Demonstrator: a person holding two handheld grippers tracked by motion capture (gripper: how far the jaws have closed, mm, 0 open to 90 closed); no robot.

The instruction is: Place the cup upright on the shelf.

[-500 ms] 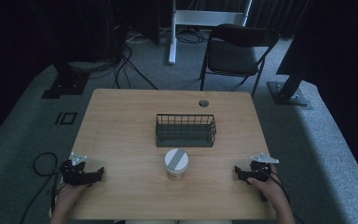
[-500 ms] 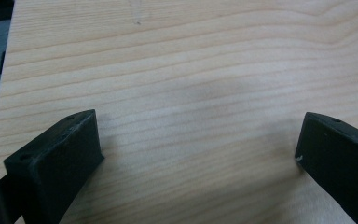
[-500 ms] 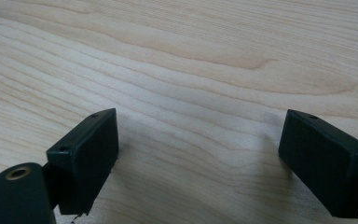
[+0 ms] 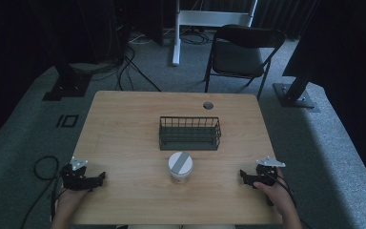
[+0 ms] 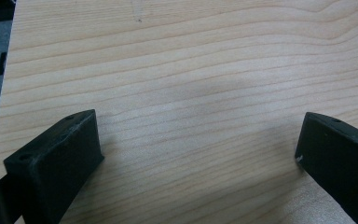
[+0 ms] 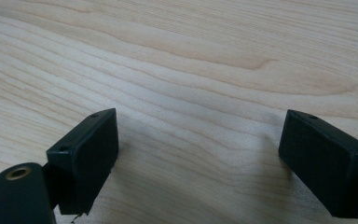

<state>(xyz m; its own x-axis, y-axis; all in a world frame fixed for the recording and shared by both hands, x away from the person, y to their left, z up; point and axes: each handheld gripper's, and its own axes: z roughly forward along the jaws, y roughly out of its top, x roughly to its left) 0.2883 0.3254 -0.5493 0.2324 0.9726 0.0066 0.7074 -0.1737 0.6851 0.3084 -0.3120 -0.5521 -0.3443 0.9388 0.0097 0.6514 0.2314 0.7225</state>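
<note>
— Fingers first: how do they stand in the high view?

— Both pairs are small there. The left gripper [image 4: 101, 178] lies near the table's [image 4: 124, 124] left front corner, jaws pointing inward toward the middle, and the person's left hand [image 4: 69, 200] comes up from the bottom edge to hold it. The right gripper [image 4: 242, 175] lies near the right front edge, also pointing inward, with the right hand [image 4: 279, 193] behind it. Neither touches anything but the wood.

— And what sits between them?

— A white cup with a grey lid [image 4: 180, 166], upright, near the front middle of the table, well apart from both grippers. Just behind it stands a dark wire basket [image 4: 189, 133], close to the cup but not touching as far as I can tell. A folding chair [image 4: 240, 52] stands beyond the far edge.

— The left gripper view?

— Its two black fingers [image 5: 56, 158] are spread wide, bare wood grain between them, nothing pinched.

— The right gripper view?

— Same picture: black fingers [image 6: 86, 149] set far apart over the pale tabletop [image 6: 191, 60], holding nothing.
</note>
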